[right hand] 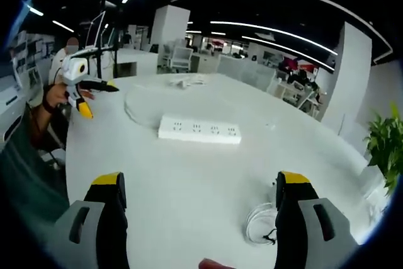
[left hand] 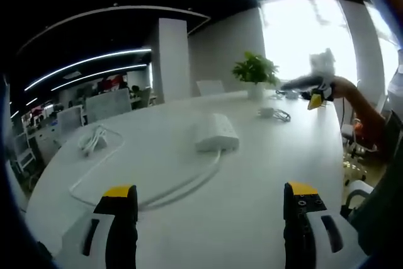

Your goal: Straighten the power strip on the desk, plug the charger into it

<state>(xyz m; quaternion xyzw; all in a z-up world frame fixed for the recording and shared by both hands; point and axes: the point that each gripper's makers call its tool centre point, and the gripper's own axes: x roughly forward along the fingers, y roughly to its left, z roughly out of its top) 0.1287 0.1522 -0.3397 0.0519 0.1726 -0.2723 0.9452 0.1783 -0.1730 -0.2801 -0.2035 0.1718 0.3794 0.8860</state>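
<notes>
Left gripper jaws wide, empty; white rectangular plastic power strip ahead between them. Right gripper wide, empty; small white charger with coiled cable beside its right jaw.

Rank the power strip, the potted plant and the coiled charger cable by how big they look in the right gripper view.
1. Power strip
2. Potted plant, though the view's edge cuts it off, so this ranking is unsure
3. Coiled charger cable, nearest the camera yet smallest
</notes>
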